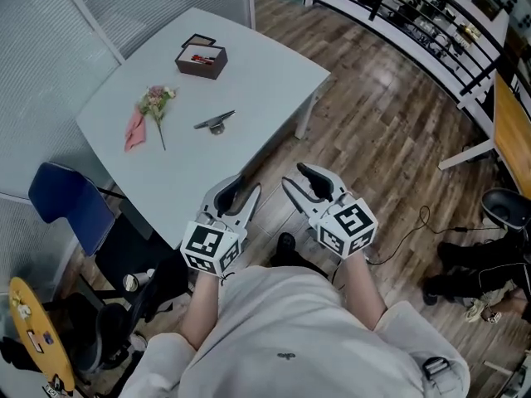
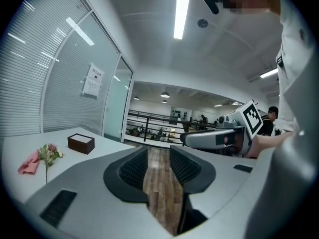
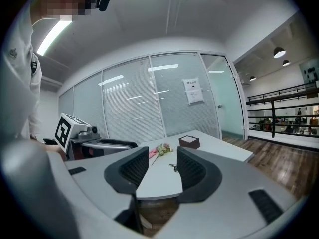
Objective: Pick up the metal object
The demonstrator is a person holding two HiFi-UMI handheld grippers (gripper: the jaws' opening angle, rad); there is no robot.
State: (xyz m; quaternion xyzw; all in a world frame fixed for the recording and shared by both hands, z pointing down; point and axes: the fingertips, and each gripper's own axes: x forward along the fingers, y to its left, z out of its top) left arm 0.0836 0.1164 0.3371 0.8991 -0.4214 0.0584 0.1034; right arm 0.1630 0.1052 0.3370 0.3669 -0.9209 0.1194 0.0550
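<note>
The metal object, a slim grey piece on a small round foot, lies near the middle of the pale table; in the right gripper view the metal object shows small between the jaws, far off. My left gripper and right gripper hover side by side at the table's near edge, close to my body and well short of the object. Both stand open with nothing between the jaws. The left gripper looks past the table at wooden floor; the right gripper faces the tabletop.
A brown open box sits at the table's far side. A small flower sprig and a pink cloth lie to the left of the metal object. A blue chair stands by the table's left corner. A glass wall runs behind.
</note>
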